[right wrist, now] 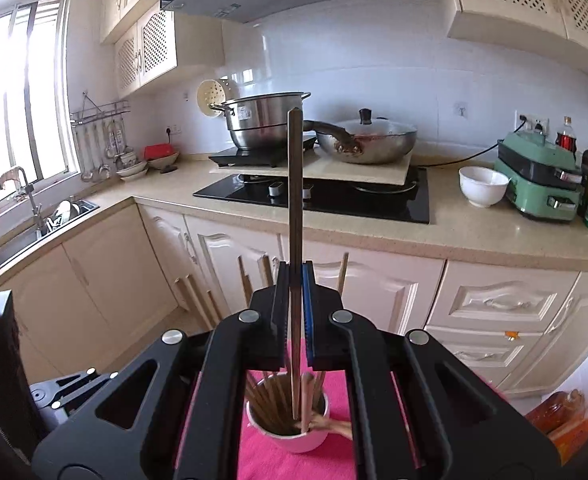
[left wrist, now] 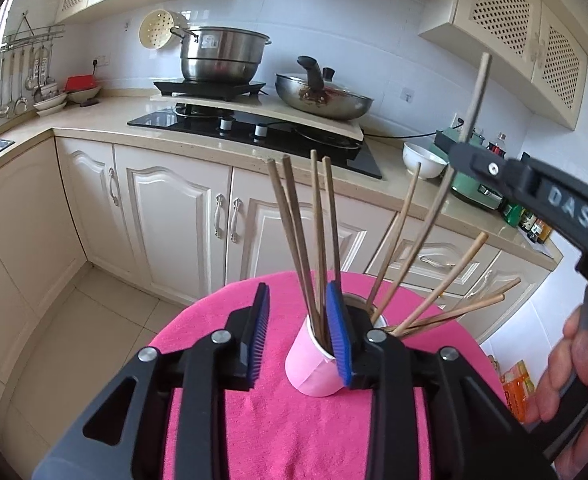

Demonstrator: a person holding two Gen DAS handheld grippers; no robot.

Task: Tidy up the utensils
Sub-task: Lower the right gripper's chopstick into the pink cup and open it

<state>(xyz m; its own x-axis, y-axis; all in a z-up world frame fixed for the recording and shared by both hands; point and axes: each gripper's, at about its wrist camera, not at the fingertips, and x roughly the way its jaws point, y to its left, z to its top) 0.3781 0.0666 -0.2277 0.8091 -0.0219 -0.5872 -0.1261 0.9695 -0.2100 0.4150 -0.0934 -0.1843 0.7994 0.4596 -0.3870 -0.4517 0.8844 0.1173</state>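
Note:
A pink paper cup (left wrist: 313,364) stands on a pink cloth (left wrist: 301,432) and holds several brown chopsticks. My left gripper (left wrist: 298,336) is open, its fingers on either side of the cup's left part. Behind it stands a white cup (right wrist: 290,424) with several more chopsticks leaning out to the right. My right gripper (right wrist: 294,280) is shut on one chopstick (right wrist: 295,216), held upright with its lower tip inside the white cup. The right gripper also shows in the left wrist view (left wrist: 463,148), high at the right.
The pink cloth covers a round table. Behind it runs a kitchen counter (right wrist: 473,236) with a black hob (right wrist: 317,196), a steel pot (right wrist: 262,124), a wok (right wrist: 369,140), a white bowl (right wrist: 483,186) and a green cooker (right wrist: 541,178). A sink (right wrist: 26,232) is at left.

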